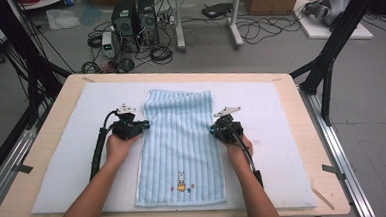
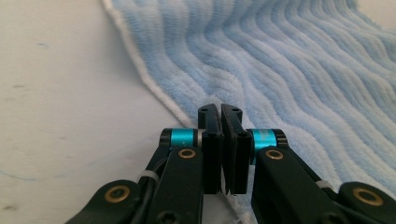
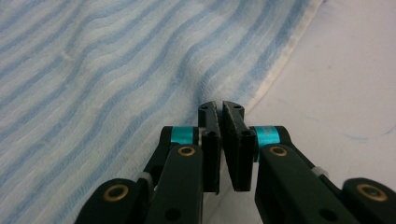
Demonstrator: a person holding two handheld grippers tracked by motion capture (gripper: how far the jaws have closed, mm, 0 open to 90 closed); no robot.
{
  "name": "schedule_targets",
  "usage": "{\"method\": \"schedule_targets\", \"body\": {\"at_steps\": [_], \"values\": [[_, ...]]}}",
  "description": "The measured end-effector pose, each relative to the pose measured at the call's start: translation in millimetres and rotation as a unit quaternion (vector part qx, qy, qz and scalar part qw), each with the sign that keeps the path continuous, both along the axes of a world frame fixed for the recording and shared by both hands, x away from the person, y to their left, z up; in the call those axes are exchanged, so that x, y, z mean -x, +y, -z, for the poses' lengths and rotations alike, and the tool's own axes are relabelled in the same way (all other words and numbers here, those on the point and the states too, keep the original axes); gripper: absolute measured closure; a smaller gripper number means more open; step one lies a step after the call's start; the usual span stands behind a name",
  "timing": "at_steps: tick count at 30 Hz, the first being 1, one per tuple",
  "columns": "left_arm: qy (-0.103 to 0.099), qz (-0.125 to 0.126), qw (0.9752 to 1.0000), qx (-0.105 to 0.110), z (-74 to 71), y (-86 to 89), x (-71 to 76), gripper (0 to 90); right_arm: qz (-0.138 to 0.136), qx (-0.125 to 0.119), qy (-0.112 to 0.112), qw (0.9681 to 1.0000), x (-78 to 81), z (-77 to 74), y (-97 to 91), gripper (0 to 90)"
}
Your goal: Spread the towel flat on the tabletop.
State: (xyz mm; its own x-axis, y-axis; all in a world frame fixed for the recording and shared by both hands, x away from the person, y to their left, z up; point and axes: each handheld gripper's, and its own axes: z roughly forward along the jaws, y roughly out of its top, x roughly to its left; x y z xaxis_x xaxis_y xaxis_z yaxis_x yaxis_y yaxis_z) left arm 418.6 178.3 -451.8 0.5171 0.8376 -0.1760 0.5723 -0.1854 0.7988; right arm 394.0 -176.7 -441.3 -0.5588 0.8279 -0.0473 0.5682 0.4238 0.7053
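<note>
Where one towel point(image 1: 179, 149) lies, two grippers clamp.

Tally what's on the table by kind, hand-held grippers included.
Towel, light blue striped: 1
Mat, pale, under the towel: 1
Hand-held grippers: 2, left hand-held gripper and right hand-held gripper, each at a side edge of the towel
Total: 4

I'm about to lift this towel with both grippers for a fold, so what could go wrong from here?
1. Each grip is thin: the left gripper and right gripper are shut right at the side hems of the light blue towel, so an edge may slip out.
2. Both grips sit partway along the towel, so the ends may sag and crease.
3. The white mat might get pinched along with the hem; the gripper views cannot rule this out.
</note>
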Motion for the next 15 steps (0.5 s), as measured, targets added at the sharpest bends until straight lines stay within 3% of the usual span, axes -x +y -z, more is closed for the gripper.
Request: {"method": "schedule_targets", "body": {"at_steps": [5,7,9,12,15], "values": [[0.005,-0.009,0.9999,0.006,0.3,1.4,-7.1,85.5,0.026,-0.001,-0.009,0.9996,-7.7,1.6,0.2,79.7],[0.006,-0.006,0.9998,0.017,-0.3,4.1,-5.7,67.2,0.028,-0.008,-0.007,0.9996,-6.3,0.5,-1.6,66.7],[0.008,-0.003,0.9995,0.030,-1.5,7.3,-1.3,56.2,0.025,-0.034,-0.005,0.9991,-2.6,-2.1,-6.6,57.9],[-0.007,0.018,0.9991,0.037,-4.0,12.3,11.0,51.1,0.014,-0.060,0.004,0.9981,8.1,-4.5,-14.7,47.5],[-0.027,0.050,0.9975,0.042,-8.2,17.0,21.7,48.1,0.004,-0.058,0.018,0.9981,20.0,-3.5,-21.0,43.4]]}}
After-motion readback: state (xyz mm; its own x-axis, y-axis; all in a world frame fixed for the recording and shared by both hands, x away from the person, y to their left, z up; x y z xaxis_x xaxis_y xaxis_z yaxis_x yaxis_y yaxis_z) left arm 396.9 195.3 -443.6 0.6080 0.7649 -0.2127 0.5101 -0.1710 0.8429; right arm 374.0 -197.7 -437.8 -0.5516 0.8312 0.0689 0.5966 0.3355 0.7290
